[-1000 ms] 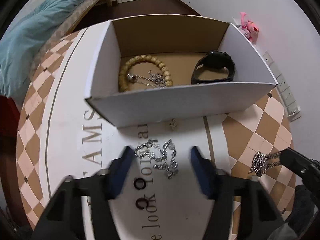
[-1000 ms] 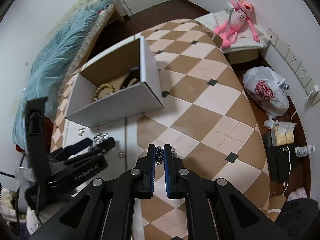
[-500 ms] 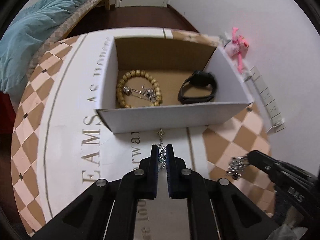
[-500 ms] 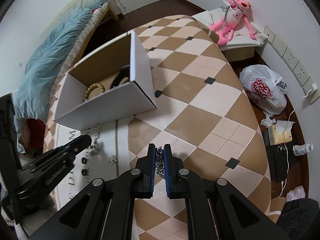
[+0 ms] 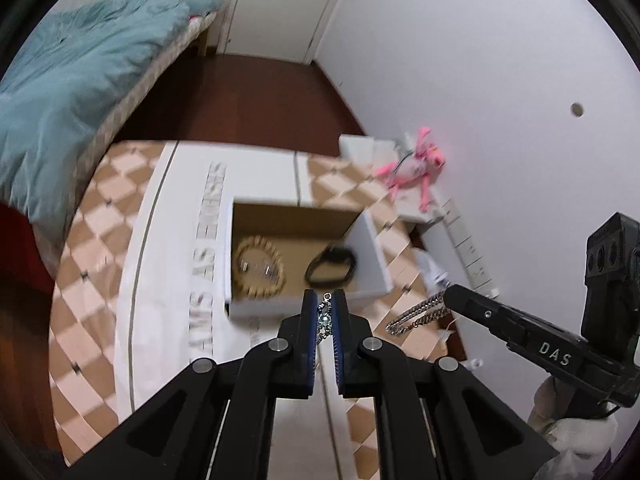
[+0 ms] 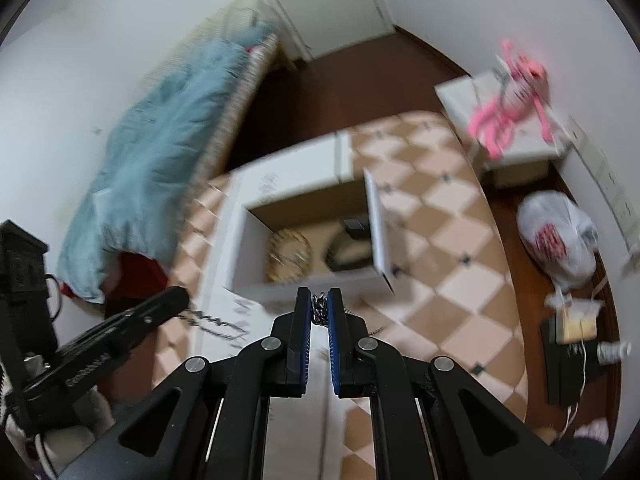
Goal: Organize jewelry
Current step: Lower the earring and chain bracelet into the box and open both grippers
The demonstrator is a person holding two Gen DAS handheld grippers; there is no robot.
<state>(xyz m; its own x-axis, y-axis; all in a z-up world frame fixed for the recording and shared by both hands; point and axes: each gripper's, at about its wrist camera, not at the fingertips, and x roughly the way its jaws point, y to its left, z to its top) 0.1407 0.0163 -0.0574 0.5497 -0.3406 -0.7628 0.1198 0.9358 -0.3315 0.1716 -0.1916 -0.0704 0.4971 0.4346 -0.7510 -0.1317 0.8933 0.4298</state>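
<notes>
Checkered tan-and-white mat (image 5: 100,280) fills the lower frame, with a dark wood floor (image 5: 256,92), a blue-covered bed (image 5: 72,72) at upper left and a pink plush toy (image 5: 412,168) at right. One open box (image 5: 372,256) at centre holds one bead bracelet (image 5: 260,268) and one black watch (image 5: 332,268). Left gripper (image 5: 325,316) pinches one charm chain (image 5: 323,320); right gripper (image 6: 319,312) pinches one link chain (image 6: 319,310), both lifted before the box.
</notes>
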